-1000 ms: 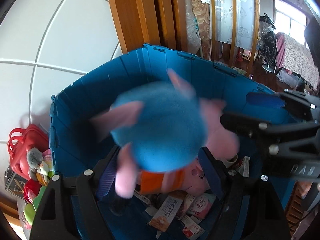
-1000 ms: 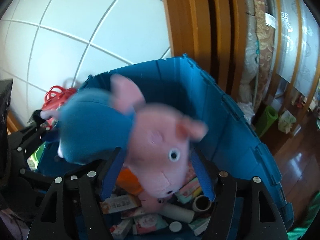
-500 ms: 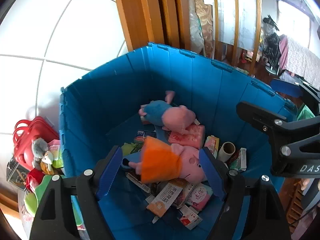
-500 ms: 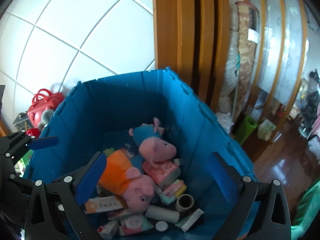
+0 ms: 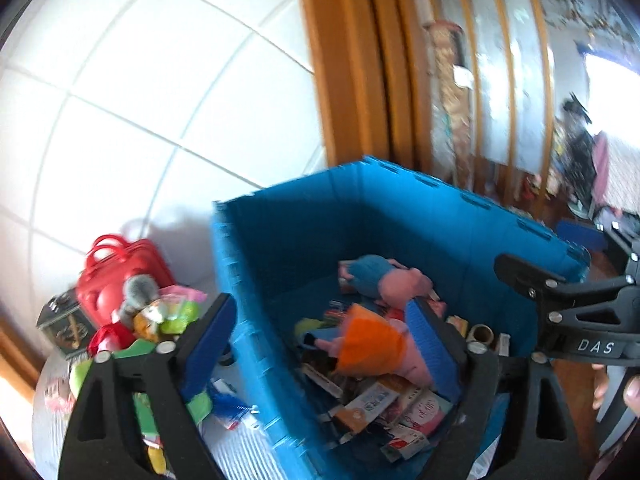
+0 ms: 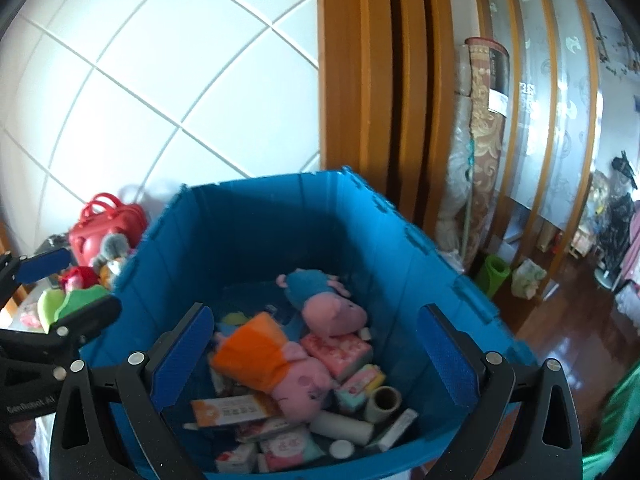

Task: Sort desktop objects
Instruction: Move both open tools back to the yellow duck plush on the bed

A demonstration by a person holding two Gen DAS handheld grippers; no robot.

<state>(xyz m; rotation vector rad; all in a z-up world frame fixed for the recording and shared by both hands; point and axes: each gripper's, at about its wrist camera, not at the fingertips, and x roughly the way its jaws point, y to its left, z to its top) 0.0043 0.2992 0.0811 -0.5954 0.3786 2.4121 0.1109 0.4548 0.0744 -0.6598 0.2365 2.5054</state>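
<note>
**Hovering empty-handed over the blue crate**

Looking down my right gripper, I see both pads spread wide with nothing between them. My left gripper is opening too, its jaws clear of everything, straddling the crate's near-left wall.

Inside the blue crate the blue-dressed pig plush lies toward 12 o'clock on the floor, head pointing to 4 o'clock. Just beside it, at the centre, the orange-dressed pig plush sprawls over a heap of small boxes and packets. A pink tissue pack sits between the two pigs' heads, and a tape roll rests at 5 o'clock.

Outside the crate, at 9 o'clock, a red handbag stands against the white tiled wall with a grey stuffed toy in front of it.
</note>
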